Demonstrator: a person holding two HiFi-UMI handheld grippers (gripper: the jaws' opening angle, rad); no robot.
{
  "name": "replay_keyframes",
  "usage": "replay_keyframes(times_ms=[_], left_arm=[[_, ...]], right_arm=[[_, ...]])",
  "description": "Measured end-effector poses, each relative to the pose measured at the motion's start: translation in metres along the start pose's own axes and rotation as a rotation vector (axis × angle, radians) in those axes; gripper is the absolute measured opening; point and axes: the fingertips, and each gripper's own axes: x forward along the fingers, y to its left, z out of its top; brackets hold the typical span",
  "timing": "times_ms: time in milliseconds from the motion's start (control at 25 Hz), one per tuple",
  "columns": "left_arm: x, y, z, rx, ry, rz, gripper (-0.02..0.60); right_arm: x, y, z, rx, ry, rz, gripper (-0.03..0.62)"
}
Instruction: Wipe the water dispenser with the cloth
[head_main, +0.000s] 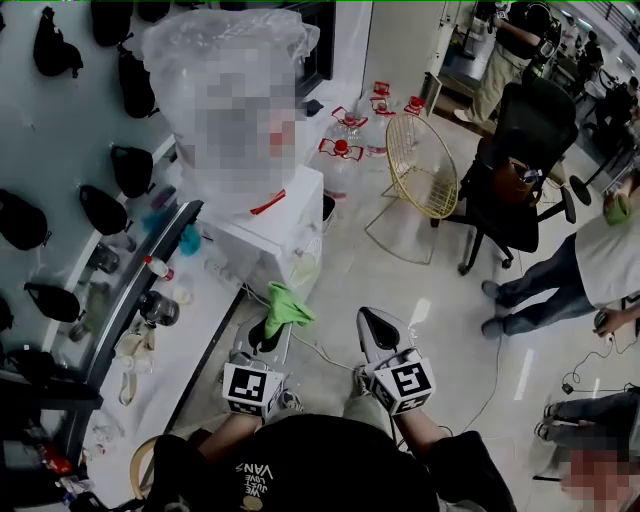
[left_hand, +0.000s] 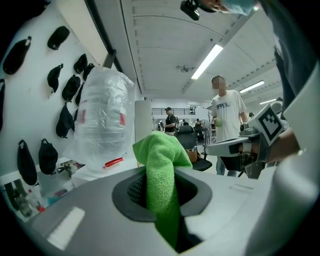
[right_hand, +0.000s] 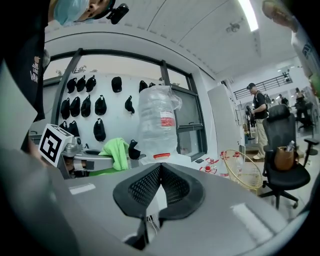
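Left tongs (left_hand: 160, 192): clamped on the green cloth (left_hand: 157, 150), with a fold standing up past the tips.
Right tongs (right_hand: 159, 186): closed, nothing in them.
Water dispenser (head_main: 285, 230): ahead of both tongs and apart from the cloth, with a plastic-bagged bottle (left_hand: 102, 117) on top.
Progress: cloth in hand, no contact yet. I judge the wiping is all left to do.
Unclear: the dispenser's front and taps are out of sight, the bottle is partly mosaicked, and I can't tell dirt from wet.

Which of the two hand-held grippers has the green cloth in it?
The left hand-held gripper: the green cloth is pinched between its jaws and sticks up out of them. The right hand-held gripper is shut, with no cloth.
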Motion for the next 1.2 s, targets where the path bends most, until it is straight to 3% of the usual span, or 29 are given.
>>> replay_keyframes(times_ms=[640,1200], left_arm=[[-0.017,0.024,0.006,0.002,-0.021,0.048,0.055],[-0.020,0.029,0.006,-0.006,-0.037,0.039,0.055]], right_arm=[[0.015,0.010,0.005,-0.018,0.012,-0.020,0.003],[0.027,0.018,0.006,-0.023,0.013,0.003,0.003]])
